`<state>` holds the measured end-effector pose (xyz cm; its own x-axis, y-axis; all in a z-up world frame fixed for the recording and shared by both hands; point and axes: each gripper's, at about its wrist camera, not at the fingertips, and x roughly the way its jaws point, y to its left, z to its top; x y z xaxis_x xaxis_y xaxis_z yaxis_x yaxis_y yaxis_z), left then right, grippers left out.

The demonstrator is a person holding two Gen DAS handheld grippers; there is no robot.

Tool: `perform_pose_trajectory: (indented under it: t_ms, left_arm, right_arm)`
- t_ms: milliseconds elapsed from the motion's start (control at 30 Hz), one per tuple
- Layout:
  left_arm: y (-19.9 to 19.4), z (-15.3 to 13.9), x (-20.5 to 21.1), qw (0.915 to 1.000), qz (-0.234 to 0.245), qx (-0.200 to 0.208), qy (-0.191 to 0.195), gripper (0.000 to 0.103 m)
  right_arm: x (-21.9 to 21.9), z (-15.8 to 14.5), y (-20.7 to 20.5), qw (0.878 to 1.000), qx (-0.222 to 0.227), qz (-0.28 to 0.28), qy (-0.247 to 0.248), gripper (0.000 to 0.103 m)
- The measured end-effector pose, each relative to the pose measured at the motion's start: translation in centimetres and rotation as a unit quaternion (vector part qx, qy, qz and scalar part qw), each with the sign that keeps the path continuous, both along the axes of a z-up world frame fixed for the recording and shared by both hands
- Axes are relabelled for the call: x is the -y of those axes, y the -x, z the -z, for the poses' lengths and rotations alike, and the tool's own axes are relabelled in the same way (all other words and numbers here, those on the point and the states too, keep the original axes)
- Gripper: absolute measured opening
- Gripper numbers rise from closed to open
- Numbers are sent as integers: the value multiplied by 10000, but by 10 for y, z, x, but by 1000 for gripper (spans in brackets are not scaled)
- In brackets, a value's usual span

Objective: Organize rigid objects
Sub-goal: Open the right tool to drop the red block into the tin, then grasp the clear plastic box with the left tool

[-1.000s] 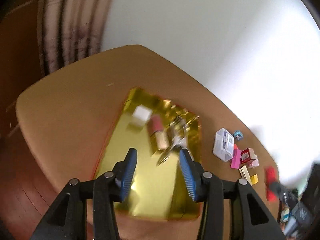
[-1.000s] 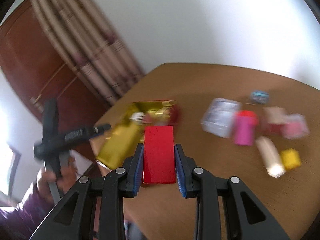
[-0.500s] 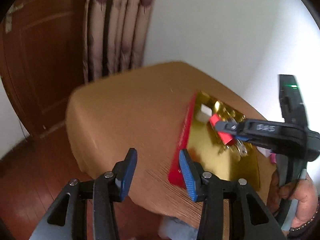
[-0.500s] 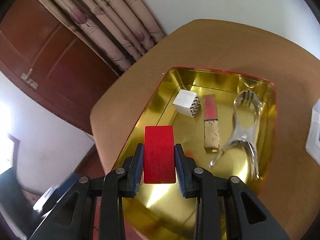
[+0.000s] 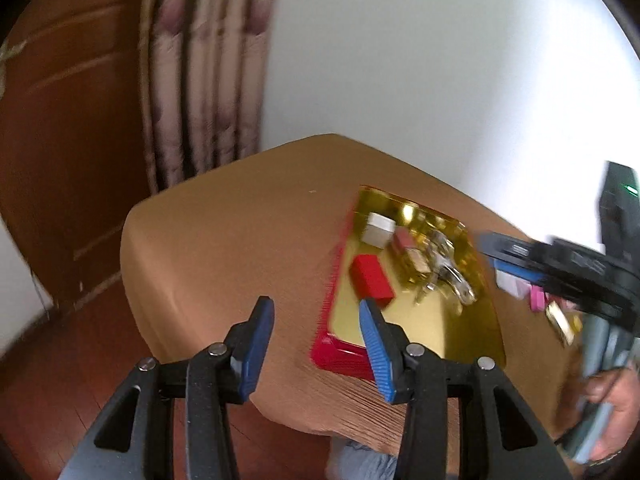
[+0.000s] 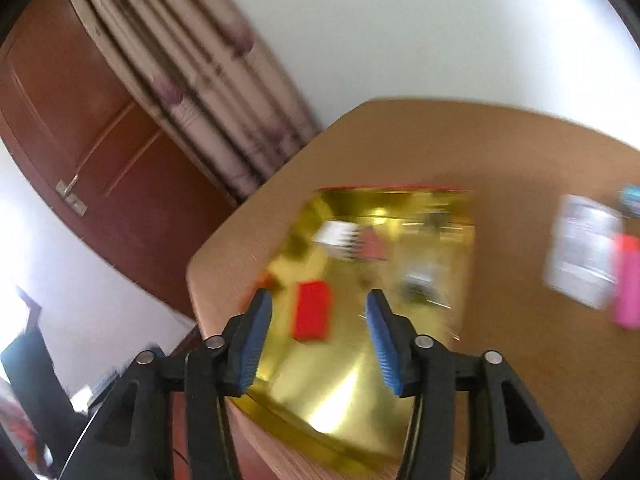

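A gold tray with a red rim (image 5: 452, 332) (image 6: 344, 392) lies on the brown table. In it rest a red box (image 5: 371, 277) (image 6: 313, 316), a white cube (image 5: 377, 230), a pink and cork stick (image 5: 412, 250) and metal tongs (image 5: 452, 280). My right gripper (image 6: 318, 338) hovers above the tray's near end with its jaws opening; the red box lies free on the tray floor beyond them. My left gripper (image 5: 316, 346) stands open over the table's near corner, left of the tray, holding nothing. The right gripper's body (image 5: 568, 276) shows in the left wrist view.
On the table right of the tray lie a clear plastic case (image 6: 584, 252), a pink box (image 6: 628, 280) and a small blue item (image 6: 632, 196). A curtain (image 5: 204, 80) and a wooden door (image 6: 80, 120) stand behind the table. The table edge drops off at the left.
My right gripper let go of the red box, which now lies in the tray, and pulled back. The left wrist view swung so the tray sits further right.
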<state>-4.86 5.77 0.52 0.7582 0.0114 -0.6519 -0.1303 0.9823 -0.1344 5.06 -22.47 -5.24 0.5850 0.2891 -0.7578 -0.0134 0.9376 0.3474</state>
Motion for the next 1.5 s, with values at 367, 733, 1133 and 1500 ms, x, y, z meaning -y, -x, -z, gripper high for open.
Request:
perform_pose_trajectory:
  t_ms: [367,733,1133,1500]
  left_arm:
    - [-15,-20,147,9742,2119,-347,-688,45]
    - [-181,-19,275,9439,2960,-1386,-476,57]
    - [-261,40,314,9165,3060,-2437,-833,57]
    - [-276,59,330,9029,3198,-2710,-951,59]
  right_arm:
    - [196,13,192,9516,-515,1784,2451,61]
    - [248,23,236,9564,-221,2209,1896,64]
    - [258,25,236,9699,-160,2129,1171,67]
    - [258,26,239,9719,-204,2075,1096,69]
